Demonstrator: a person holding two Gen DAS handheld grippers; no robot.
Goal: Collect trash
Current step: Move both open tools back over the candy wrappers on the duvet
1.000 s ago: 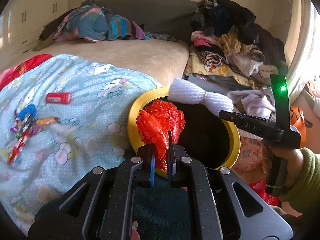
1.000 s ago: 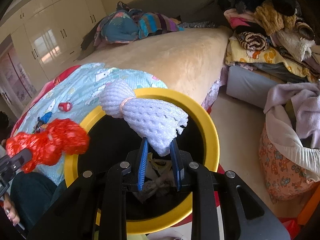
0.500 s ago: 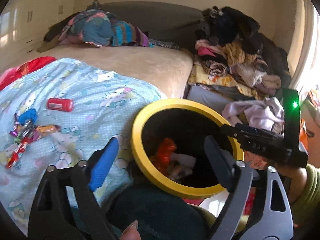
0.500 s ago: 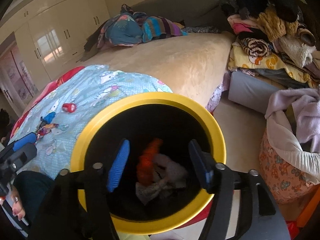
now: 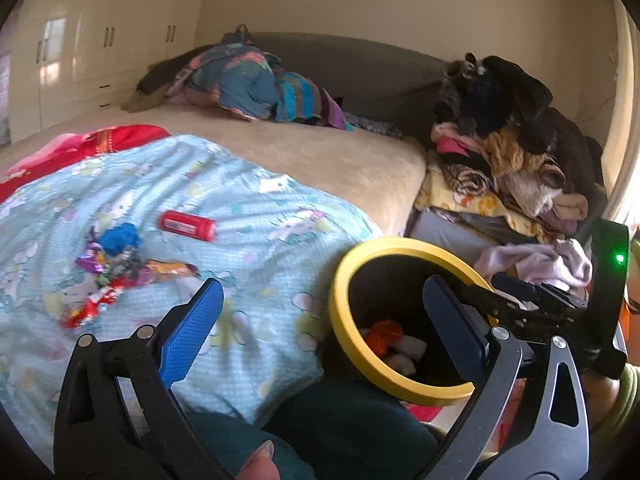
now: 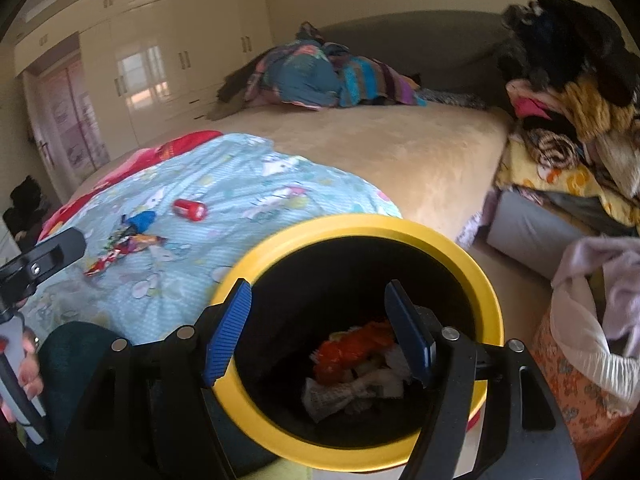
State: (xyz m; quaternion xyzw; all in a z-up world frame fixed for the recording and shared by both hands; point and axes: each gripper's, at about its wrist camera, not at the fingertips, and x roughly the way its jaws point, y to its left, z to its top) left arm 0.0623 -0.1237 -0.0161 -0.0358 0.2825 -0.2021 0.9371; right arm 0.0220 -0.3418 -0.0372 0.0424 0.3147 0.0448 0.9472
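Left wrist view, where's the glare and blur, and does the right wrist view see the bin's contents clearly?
Left wrist view: window glare blows out the right edge, quilt slightly motion-smeared. Right wrist view: wardrobe doors reflect light; bin interior dark, trash inside soft.

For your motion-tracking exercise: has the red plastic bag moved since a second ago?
Yes. The red plastic bag has dropped from above the bin's yellow rim to the bottom of the bin, beside the white foam net.
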